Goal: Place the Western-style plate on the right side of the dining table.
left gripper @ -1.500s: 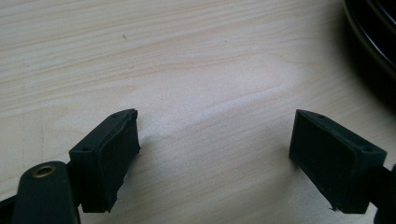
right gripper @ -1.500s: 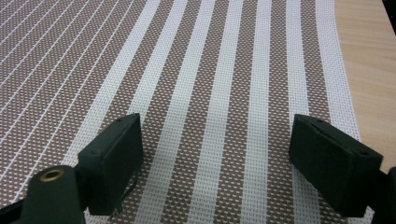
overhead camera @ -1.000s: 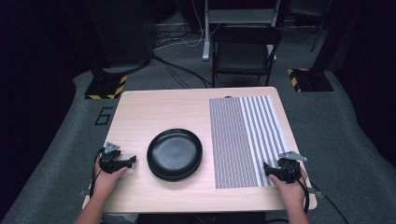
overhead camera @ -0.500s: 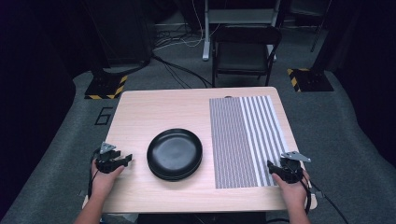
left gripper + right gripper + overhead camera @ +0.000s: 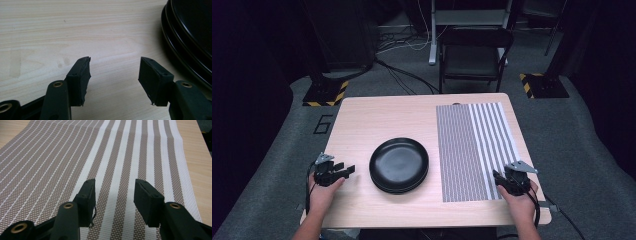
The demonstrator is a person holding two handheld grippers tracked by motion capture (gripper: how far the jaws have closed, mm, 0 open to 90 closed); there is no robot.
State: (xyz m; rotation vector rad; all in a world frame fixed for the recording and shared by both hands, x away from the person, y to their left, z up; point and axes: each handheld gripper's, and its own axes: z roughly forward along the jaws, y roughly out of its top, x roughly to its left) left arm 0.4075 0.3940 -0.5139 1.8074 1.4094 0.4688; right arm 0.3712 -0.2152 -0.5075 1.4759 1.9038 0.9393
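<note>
From the high view, the left claw (image 5: 346,170) rests on the bare wood of the desk (image 5: 377,120) just beside the stack of black plates (image 5: 399,164), while the right claw (image 5: 498,178) sits on the near right corner of the striped placemat (image 5: 474,150), well apart from the plates. Both claws have just been closing, yet nothing lies between the jaws of either, so each is released and grasps nothing. The left gripper view adds what the overhead cannot: the left claw (image 5: 113,72) hangs over plain wood grain, and the plates (image 5: 190,37) show as at least two stacked rims at the right edge. The right gripper view shows the right claw (image 5: 115,195) over the placemat (image 5: 75,165) (woven brown mesh with white stripes).
</note>
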